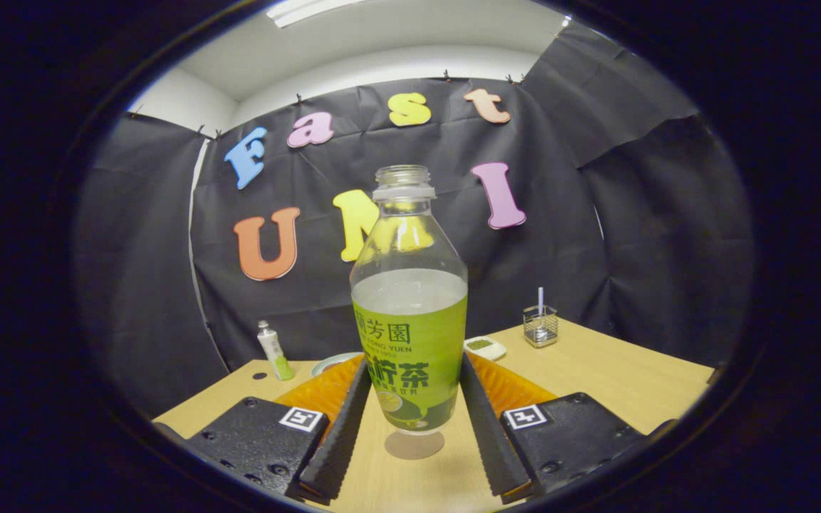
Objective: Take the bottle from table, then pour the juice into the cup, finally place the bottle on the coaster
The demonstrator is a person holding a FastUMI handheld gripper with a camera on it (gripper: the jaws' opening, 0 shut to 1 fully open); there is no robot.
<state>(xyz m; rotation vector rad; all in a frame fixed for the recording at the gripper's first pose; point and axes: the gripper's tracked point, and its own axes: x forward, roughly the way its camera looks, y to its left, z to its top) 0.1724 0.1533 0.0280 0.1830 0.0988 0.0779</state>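
Level, the hand-held gripper (pixel 410 399) clamps the upright bottle (pixel 409 313) above the table (pixel 596 377).

bottle (pixel 409 313): clear glossy plastic | table (pixel 617 377): matt pale wood

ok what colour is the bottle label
Green, on the bottle held between the tongs; clearest in the gripper view.

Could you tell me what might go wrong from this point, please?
The bottle has no cap and is over half full, so a jerky lift could slosh juice out. The gripper fingers flank its labelled lower body; a loose pinch there could let it slip or tip. The tube and small dish stand beyond.
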